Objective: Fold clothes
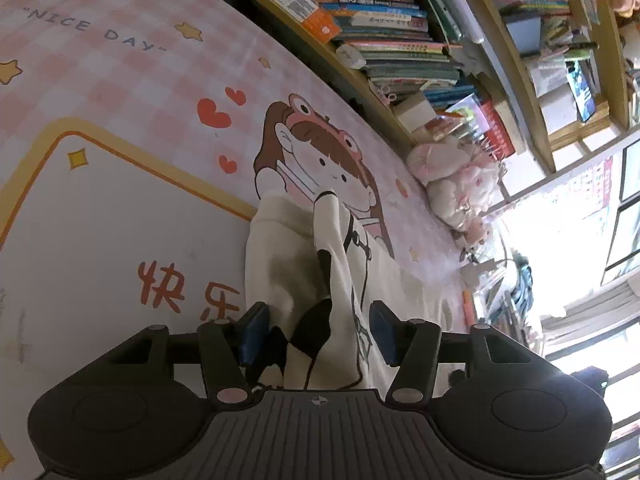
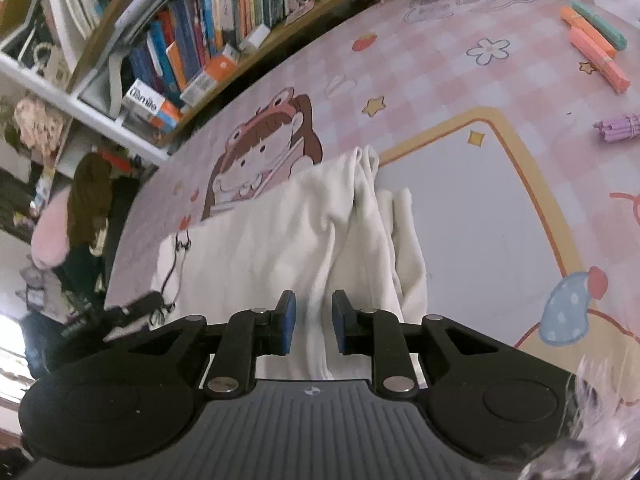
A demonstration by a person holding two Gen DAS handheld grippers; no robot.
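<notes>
On pink checked desk mat (image 1: 120,80), white garment (image 2: 280,232) lies bunched between both tools. Left gripper (image 1: 316,334) wide, cloth between pads, not pressed. Right gripper (image 2: 314,322) narrow gap, fold between, untouched. Bookshelf (image 1: 380,24) crammed with books.
</notes>
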